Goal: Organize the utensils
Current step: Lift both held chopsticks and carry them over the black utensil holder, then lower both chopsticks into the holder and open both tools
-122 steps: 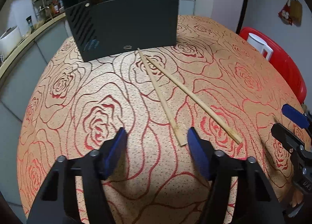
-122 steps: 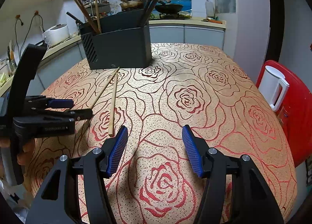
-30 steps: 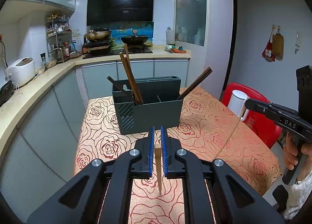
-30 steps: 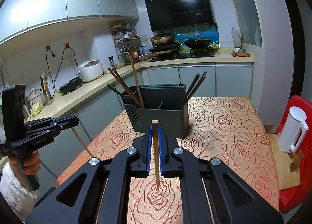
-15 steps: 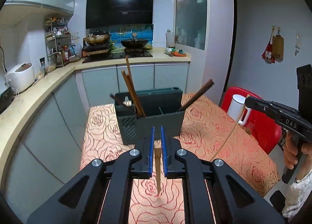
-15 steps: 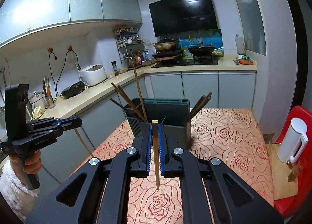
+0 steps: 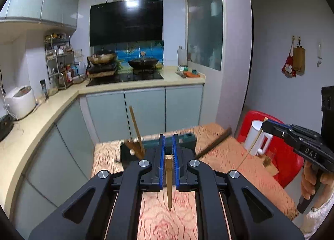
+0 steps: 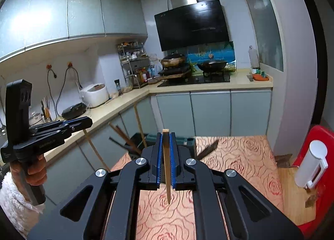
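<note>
1. The left tongs (image 7: 168,164) are clamped on a chopstick (image 7: 169,181), and the right tongs (image 8: 166,156) are clamped on another chopstick (image 8: 166,167).
2. Each stick hangs tip-down, probably so it can drop straight into the dark holder (image 7: 187,139) on the bench (image 7: 229,156).
3. Both tongs are held high and level above the bench, pointing at the holder, side by side.

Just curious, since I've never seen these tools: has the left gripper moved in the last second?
Yes. The left gripper, shut on its chopstick, has risen: the dark utensil holder now sits lower, partly hidden behind the jaws, while the stove hood shows higher up.
</note>
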`<state>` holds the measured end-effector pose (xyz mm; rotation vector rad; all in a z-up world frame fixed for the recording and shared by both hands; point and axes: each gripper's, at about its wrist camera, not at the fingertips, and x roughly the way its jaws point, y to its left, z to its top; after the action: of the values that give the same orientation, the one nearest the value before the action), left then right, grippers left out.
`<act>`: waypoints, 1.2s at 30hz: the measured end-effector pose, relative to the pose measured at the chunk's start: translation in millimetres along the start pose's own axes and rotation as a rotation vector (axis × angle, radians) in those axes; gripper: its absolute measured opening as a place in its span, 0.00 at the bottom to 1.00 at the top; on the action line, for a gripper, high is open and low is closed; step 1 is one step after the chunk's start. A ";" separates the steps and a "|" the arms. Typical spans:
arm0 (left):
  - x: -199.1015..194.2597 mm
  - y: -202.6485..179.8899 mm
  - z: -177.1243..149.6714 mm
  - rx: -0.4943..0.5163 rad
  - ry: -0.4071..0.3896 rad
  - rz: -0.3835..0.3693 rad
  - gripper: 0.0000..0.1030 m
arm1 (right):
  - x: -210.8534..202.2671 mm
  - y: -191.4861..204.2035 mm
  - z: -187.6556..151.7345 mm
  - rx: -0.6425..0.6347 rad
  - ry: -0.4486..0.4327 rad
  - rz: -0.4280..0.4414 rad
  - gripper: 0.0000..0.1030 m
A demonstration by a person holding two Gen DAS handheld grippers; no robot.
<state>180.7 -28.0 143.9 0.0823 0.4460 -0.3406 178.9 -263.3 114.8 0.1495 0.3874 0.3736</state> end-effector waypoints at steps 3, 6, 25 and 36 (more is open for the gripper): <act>11.8 -0.5 19.8 0.000 -0.026 0.013 0.07 | 9.3 0.4 13.3 -0.011 -0.015 -0.008 0.07; 27.0 -0.4 39.9 -0.010 -0.051 0.034 0.07 | 25.0 0.7 26.7 -0.023 -0.028 -0.014 0.07; 128.0 20.9 28.5 -0.042 0.019 0.099 0.07 | 125.6 -17.3 17.5 -0.026 0.011 -0.064 0.07; 121.5 34.1 20.9 -0.081 0.028 0.094 0.42 | 129.8 -17.1 6.4 -0.008 0.068 -0.058 0.40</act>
<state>303.8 -36.1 109.9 0.0289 0.4818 -0.2287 298.5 -229.8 72.8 0.1177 0.4561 0.3239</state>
